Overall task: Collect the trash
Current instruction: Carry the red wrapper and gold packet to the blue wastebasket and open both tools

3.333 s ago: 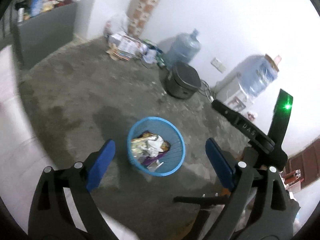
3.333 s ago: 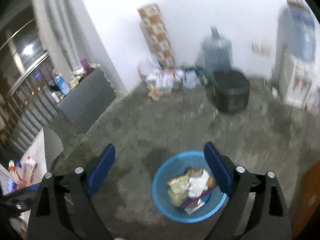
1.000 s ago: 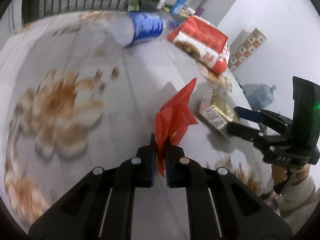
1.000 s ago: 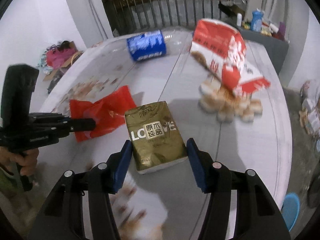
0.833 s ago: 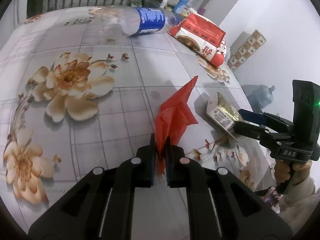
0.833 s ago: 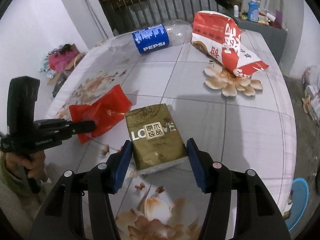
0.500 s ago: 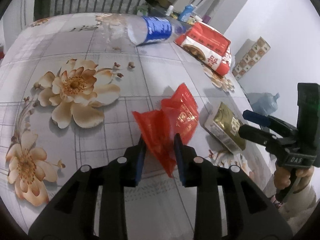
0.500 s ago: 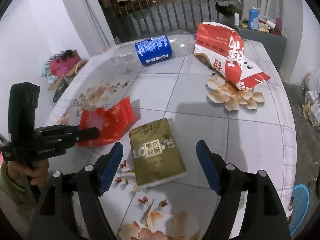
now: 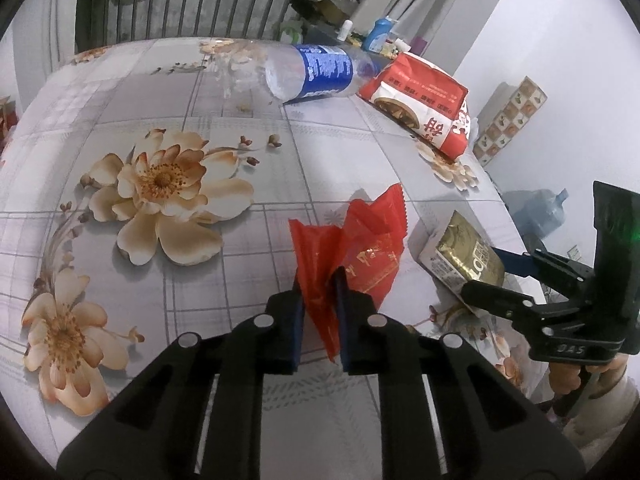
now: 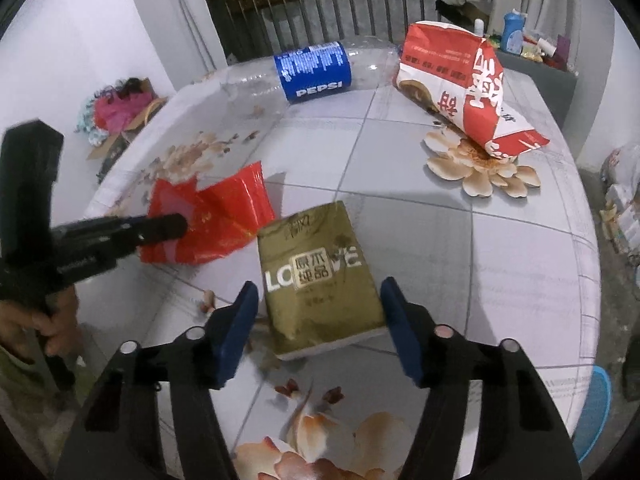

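two pieces of trash are being taken at once. left wrist view: the left tool (image 9: 320, 296) has its jaws closing around the red plastic wrapper (image 9: 352, 248), a crumpled fold of it pinched between the pads while the rest lies on the flowered desk (image 9: 160, 128). it looks feather-light, limp and slick, so a bunched fold is the best hold. half a second ago the jaws stood wider around it.

right wrist view: the right tool (image 10: 320, 324) straddles the gold tissue pack (image 10: 320, 276), which lies flat on the desk; the jaws are closing, the pads apparently not pressing yet. the pack looks light and squashy, best squeezed across its long sides. half a second ago the pads stood farther apart.
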{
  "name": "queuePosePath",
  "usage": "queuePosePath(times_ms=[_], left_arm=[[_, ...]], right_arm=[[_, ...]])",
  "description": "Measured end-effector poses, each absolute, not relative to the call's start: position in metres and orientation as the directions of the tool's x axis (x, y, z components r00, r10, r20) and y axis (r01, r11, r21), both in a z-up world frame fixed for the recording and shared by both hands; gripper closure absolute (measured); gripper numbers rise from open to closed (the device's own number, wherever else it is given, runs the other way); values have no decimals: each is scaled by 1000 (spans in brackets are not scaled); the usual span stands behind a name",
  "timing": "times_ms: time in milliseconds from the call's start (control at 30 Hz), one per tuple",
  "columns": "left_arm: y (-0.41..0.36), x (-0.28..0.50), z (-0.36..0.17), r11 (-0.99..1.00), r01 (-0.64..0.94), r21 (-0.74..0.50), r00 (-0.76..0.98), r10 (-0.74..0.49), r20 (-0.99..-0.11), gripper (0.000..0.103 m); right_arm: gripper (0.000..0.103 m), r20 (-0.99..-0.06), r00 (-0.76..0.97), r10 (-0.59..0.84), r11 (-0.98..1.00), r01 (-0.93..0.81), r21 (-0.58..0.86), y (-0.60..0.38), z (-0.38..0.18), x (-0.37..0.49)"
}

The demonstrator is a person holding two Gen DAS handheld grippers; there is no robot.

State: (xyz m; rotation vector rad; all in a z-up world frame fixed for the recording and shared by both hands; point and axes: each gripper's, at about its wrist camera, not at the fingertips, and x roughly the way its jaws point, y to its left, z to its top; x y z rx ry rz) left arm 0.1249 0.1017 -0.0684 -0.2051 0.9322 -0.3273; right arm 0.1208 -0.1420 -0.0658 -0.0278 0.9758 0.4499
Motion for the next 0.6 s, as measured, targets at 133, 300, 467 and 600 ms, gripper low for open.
queuePosePath(times_ms=[133,300,467,600], left_arm=[[99,122,-63,934,196,-298,564,-356,-745,94],[93,117,-55,935,213,-284,577,-355,-736,96],[85,113,-42,931,244,-271,593,-365,-718,96],[74,111,-29,920,287,-267,599,-390,-699,97]], right_arm=[[48,-799,475,368,907,-374,195,-147,-65,119],[48,-783,488,386,906,-361,221,-155,-60,113],[48,-756,521,397,911,-320,258,-175,-49,105],[49,-728,561,394,918,-279,283,-197,-39,97]])
